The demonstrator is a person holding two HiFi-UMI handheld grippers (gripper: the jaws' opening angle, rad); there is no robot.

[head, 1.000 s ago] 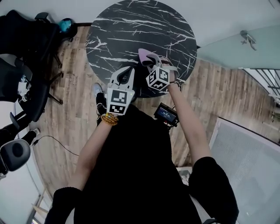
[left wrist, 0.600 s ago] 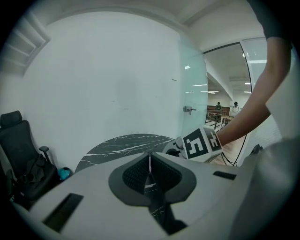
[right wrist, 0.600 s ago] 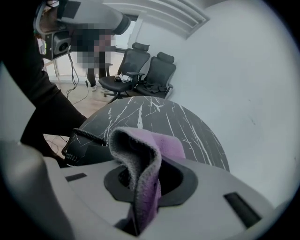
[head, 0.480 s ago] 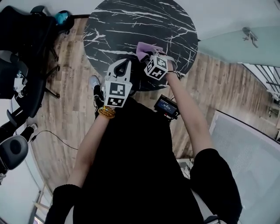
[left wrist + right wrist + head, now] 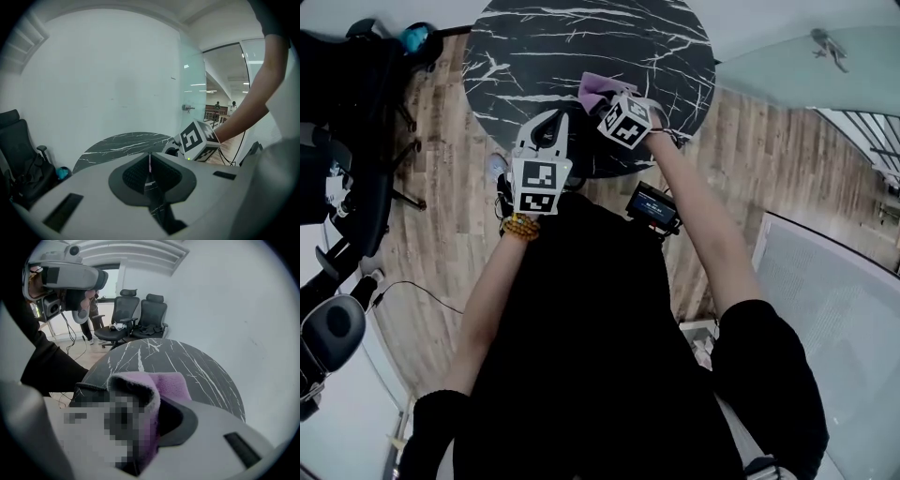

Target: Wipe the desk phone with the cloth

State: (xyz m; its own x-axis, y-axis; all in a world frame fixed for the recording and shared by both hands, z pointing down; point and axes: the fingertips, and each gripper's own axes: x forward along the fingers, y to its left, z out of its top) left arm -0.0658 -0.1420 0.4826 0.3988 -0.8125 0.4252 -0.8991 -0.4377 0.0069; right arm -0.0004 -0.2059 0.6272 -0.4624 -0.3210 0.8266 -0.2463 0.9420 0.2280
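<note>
— Purple cloth, where is it?
— In the right gripper, clenched on it. One fold bulges out past the jaws, fuzzy pale edge on the left, and the rest hangs forward over the table.
— Table?
— Round, black marble look with white veins, at the person's 12 o'clock. The cloth is over the near half, around the table's 6 o'clock. Whether it touches the top or is just above it, I can't tell.
— Left gripper?
— Clenched on nothing. Its own view shows the jaws pressed together, only a thin slit between them, with the tabletop beyond. It's held over the table's near edge, tips pointing to 12.
— The two relative to each other?
— Close but apart. The right one is at about 2 o'clock of the left, its marker cube tilted. The left cube faces up, just ahead of a beaded bracelet on that wrist.
— Person?
— Black top, bare forearms, both arms reaching forward. A small black box with a lit screen is at the waist, below the right forearm.
— Surroundings?
— Wood plank floor. Black office chairs off at 9 o'clock. A frosted glass panel at 2 o'clock and a white wall behind the table.
</note>
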